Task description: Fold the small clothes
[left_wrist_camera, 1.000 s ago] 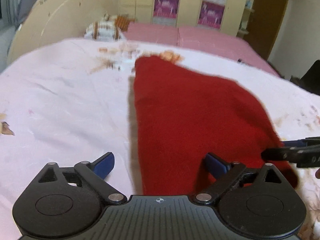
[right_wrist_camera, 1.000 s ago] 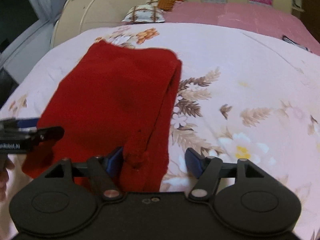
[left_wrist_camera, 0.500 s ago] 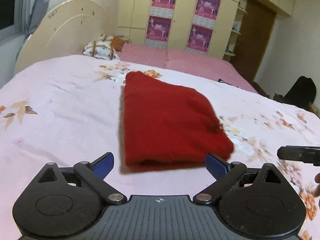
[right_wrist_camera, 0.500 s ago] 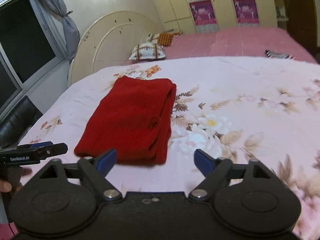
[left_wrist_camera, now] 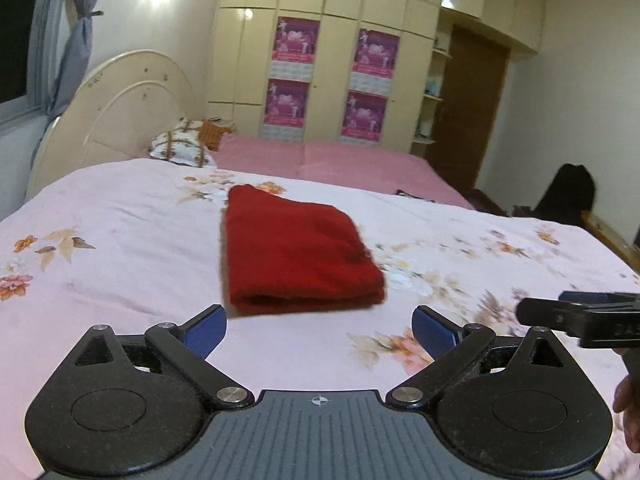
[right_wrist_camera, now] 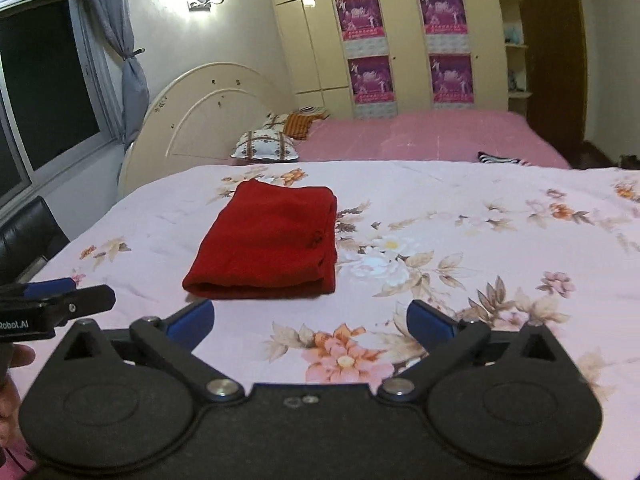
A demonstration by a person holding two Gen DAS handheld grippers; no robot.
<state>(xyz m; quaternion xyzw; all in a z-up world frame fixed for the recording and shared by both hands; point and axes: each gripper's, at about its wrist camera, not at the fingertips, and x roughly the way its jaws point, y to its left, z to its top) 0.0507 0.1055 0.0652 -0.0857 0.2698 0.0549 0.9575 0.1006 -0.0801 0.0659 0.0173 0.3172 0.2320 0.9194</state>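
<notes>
A bed (left_wrist_camera: 120,216) with a pale pink floral cover fills both views, with a cream headboard (right_wrist_camera: 208,120) and a patterned pillow (right_wrist_camera: 264,148) at its far end. On the cover lies the red garment (left_wrist_camera: 296,252), folded into a compact rectangle, its rounded fold edge facing the cameras. The left gripper (left_wrist_camera: 318,330) hangs above the cover just short of that edge, its blue-padded jaws spread wide and holding nothing. The right gripper (right_wrist_camera: 310,324) is beside it, jaws likewise wide apart and empty, clear of the cloth.
</notes>
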